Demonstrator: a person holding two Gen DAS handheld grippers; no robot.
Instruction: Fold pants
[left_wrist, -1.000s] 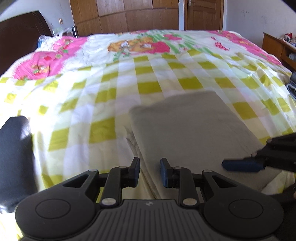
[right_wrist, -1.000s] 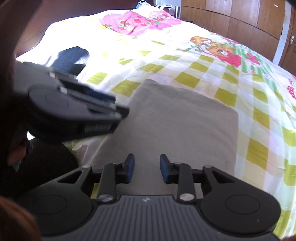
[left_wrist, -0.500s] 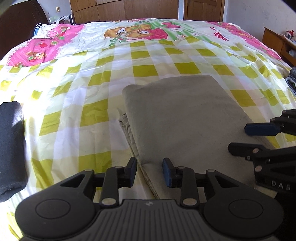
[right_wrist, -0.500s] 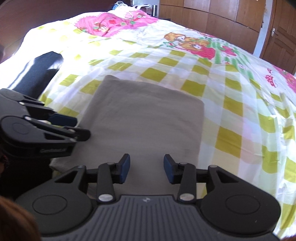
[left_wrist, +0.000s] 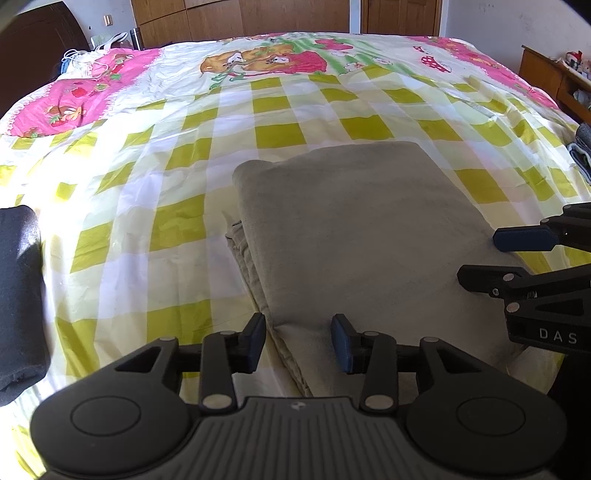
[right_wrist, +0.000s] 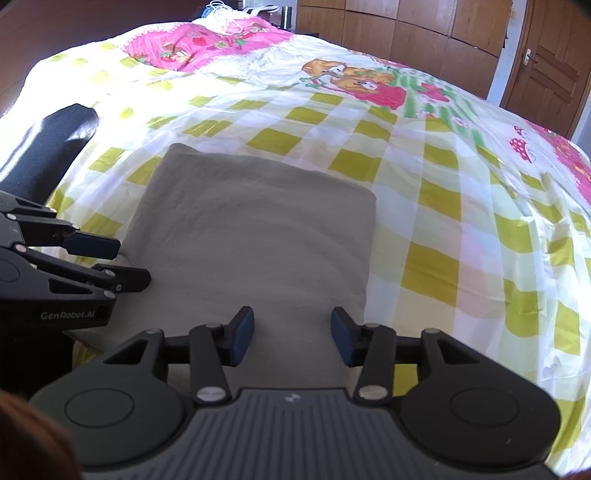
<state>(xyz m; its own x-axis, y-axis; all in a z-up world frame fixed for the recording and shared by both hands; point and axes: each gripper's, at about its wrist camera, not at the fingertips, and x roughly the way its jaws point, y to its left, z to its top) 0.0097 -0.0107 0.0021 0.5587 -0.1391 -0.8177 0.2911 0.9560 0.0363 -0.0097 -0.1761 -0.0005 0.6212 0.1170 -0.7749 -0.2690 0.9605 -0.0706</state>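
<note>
The grey-beige pants (left_wrist: 354, 236) lie folded into a flat rectangle on the bed, also in the right wrist view (right_wrist: 255, 240). Stacked layers show along their left edge. My left gripper (left_wrist: 298, 341) is open and empty, raised over the near left edge of the pants. My right gripper (right_wrist: 292, 338) is open and empty, raised over the near edge of the pants. The right gripper shows at the right of the left wrist view (left_wrist: 524, 254). The left gripper shows at the left of the right wrist view (right_wrist: 99, 262).
The bed has a yellow-checked and pink cartoon cover (left_wrist: 280, 133). A dark folded garment (left_wrist: 18, 295) lies at the bed's left edge, also in the right wrist view (right_wrist: 48, 144). A wooden nightstand (left_wrist: 554, 77) stands right. Wardrobes and a door stand behind.
Both grippers have drawn back and risen from the pants, and their jaws have opened wider. The folded pants have stayed in place.
</note>
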